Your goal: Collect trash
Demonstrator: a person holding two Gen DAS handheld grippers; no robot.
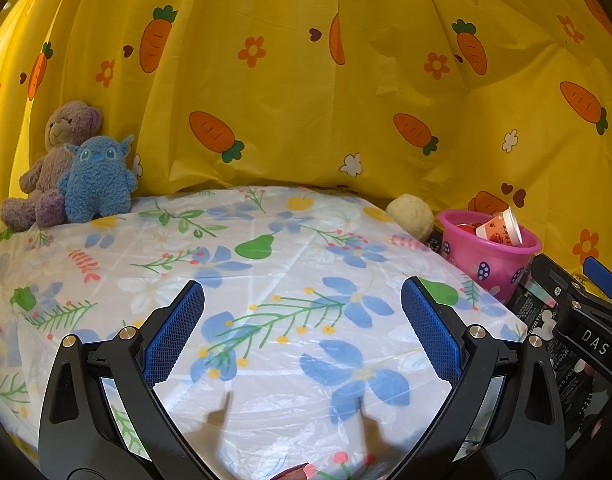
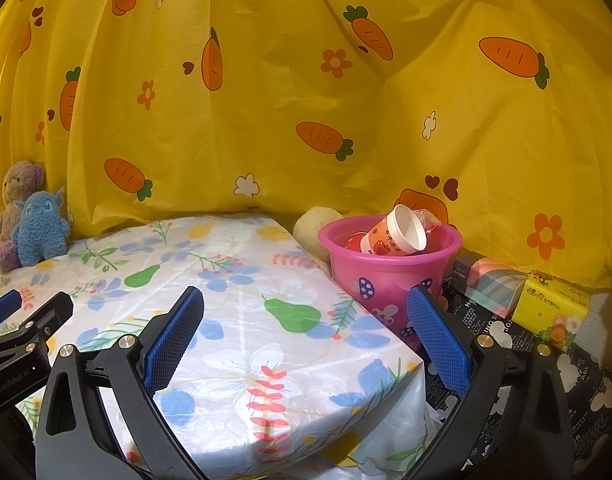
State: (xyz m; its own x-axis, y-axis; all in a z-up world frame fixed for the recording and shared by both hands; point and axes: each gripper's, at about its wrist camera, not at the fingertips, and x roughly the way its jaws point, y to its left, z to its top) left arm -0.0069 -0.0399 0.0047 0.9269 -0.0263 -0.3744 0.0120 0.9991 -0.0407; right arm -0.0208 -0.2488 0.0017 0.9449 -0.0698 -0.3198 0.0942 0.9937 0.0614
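Note:
A pink bucket (image 2: 389, 276) stands off the table's right edge and holds a white and red paper cup (image 2: 397, 234) and other red trash. The bucket also shows in the left wrist view (image 1: 491, 258) with the cup (image 1: 501, 228) in it. My left gripper (image 1: 302, 300) is open and empty above the flowered tablecloth (image 1: 266, 280). My right gripper (image 2: 306, 304) is open and empty over the table's right corner, just short of the bucket. The right gripper's body shows in the left wrist view (image 1: 585, 304), and the left gripper's body shows in the right wrist view (image 2: 22, 328).
A brown teddy bear (image 1: 54, 160) and a blue plush toy (image 1: 98, 178) sit at the table's back left. A cream plush ball (image 1: 411, 216) lies beside the bucket. A pastel box (image 2: 489, 284) and a yellow tissue pack (image 2: 553, 308) lie right of the bucket. A yellow carrot-print curtain (image 1: 306, 80) hangs behind.

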